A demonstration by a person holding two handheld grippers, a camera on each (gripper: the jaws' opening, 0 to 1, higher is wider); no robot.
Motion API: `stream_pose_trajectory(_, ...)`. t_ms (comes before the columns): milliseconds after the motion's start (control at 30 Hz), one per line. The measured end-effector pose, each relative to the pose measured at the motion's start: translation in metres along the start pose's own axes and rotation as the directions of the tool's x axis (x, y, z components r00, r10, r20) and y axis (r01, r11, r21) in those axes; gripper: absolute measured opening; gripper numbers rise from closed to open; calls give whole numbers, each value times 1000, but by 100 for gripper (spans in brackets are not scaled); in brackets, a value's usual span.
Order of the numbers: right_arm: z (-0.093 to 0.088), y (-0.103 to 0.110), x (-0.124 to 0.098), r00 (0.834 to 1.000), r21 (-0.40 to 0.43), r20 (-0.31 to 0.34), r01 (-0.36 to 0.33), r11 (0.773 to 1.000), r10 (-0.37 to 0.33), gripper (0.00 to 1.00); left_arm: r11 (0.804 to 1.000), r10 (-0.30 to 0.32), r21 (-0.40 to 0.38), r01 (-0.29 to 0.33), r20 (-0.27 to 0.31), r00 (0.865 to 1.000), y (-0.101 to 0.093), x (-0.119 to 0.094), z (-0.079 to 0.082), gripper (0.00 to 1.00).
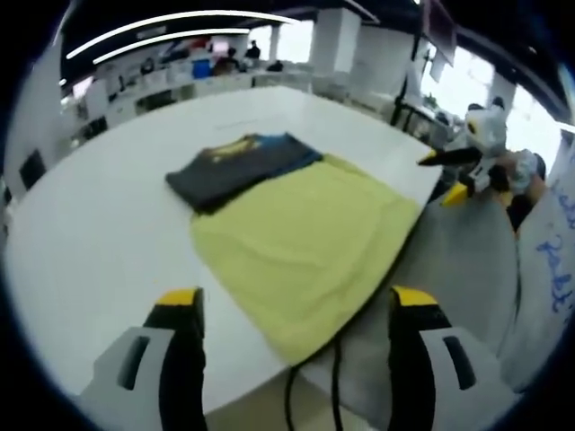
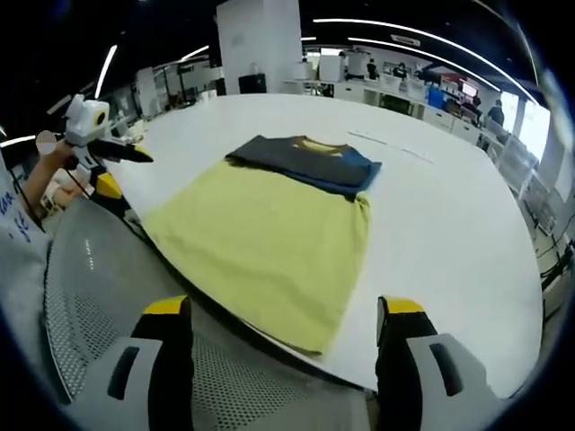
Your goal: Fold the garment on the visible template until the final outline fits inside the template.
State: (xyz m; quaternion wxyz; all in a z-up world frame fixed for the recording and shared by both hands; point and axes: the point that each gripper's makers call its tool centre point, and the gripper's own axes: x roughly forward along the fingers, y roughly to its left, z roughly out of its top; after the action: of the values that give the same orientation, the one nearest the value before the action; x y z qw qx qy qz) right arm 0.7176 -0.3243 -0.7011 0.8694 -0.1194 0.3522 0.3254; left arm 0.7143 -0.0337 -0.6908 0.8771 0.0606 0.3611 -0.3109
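Note:
A folded dark grey garment [image 1: 235,169] with a blue and yellow print lies on the white table [image 1: 99,233], overlapping the far end of a yellow template cloth [image 1: 305,242]. My left gripper [image 1: 296,298] stands open and empty near the table's front edge, short of the template. The right gripper [image 1: 467,166] comes in from the right, off the table. In the right gripper view the garment [image 2: 305,160] again sits at the far end of the template [image 2: 265,238]. My right gripper [image 2: 283,310] is open and empty. The left gripper [image 2: 99,144] is held at the far left.
A grey mesh chair back [image 2: 85,296] stands against the table's edge under the right gripper. Black cables [image 1: 334,386] hang below the template's near corner. A person's hand [image 2: 49,184] shows at the left. Desks and chairs [image 2: 404,85] fill the room behind.

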Motion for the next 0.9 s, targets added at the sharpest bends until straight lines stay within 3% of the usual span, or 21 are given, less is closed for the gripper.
stream_pose_trajectory(167,-1,-2,2,1000,4,-9,3,1000,-3,80,1000,-15,-6,15,-24,1000,-3,4,-6,75)
stream_pose_trajectory(900,-6,-10,17,997,14,-69,-15,1000,16,76,996,-46,-74,41,-66,997,-15,19,-20,73)
